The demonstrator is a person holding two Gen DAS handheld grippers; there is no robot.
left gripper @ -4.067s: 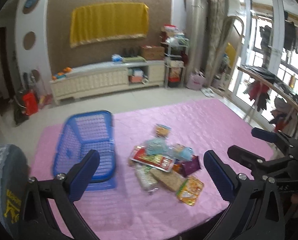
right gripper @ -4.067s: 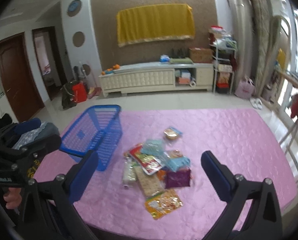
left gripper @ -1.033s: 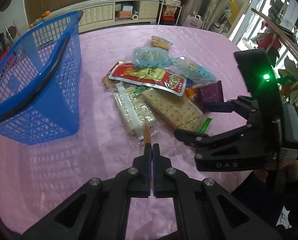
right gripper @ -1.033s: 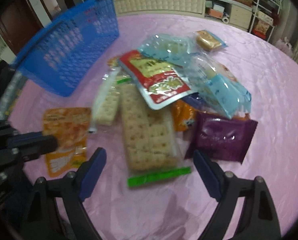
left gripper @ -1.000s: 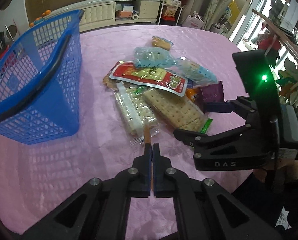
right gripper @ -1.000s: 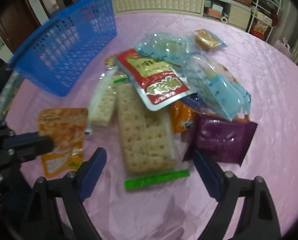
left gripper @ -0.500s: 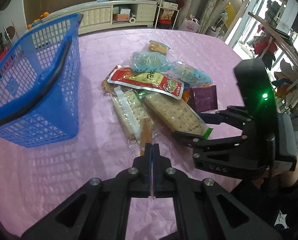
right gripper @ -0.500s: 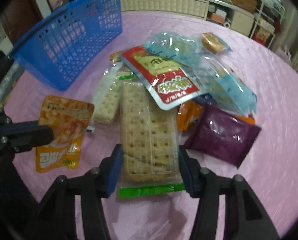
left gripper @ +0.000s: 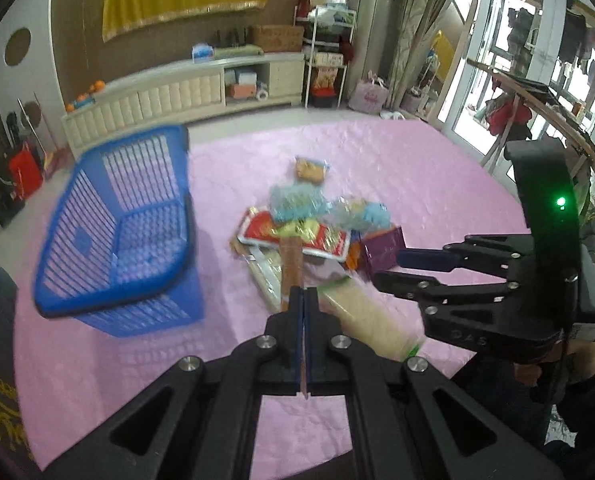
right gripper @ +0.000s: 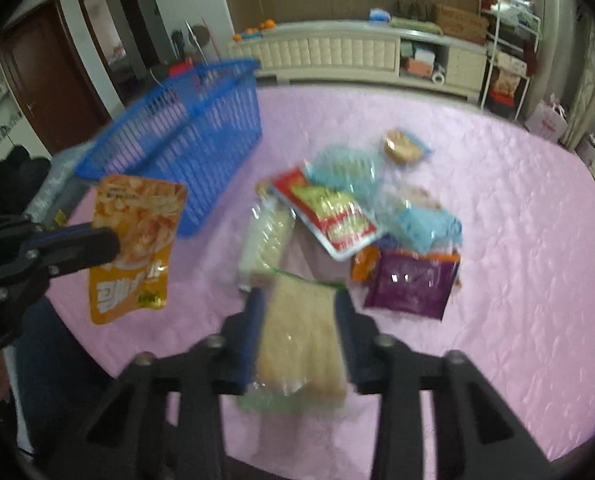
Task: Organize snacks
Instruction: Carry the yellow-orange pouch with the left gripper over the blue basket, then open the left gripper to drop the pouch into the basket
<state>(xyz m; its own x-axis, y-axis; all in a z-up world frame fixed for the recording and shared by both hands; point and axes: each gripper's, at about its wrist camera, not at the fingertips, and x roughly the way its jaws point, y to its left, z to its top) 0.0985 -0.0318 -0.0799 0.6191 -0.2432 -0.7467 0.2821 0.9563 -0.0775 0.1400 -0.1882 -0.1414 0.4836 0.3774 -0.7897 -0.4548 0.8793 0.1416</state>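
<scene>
The left tongs [left gripper: 302,312] clench an orange snack pouch [right gripper: 135,240] edge-on; the right tongs [right gripper: 299,320] are closing on a cracker pack [right gripper: 301,336] (lifted above the pink tabletop [right gripper: 497,184]), near the blue basket [right gripper: 185,140].

The basket [right gripper: 185,136] stands at the upper left of the table [right gripper: 517,240], with the heap of snack packets [right gripper: 357,216] to its right, near mid-frame. One small packet [right gripper: 403,146] lies apart behind the heap. At the heap's lower right edge rests a flat pouch [right gripper: 411,284]. Below the heap, the cracker pack [right gripper: 301,336] sits between the right gripper's [right gripper: 299,320] closing jaws, seemingly off the table. At far left the left gripper [right gripper: 97,240] holds a pouch [right gripper: 133,240] in front of the basket. A long cabinet [right gripper: 337,56] runs along the wall behind.
</scene>
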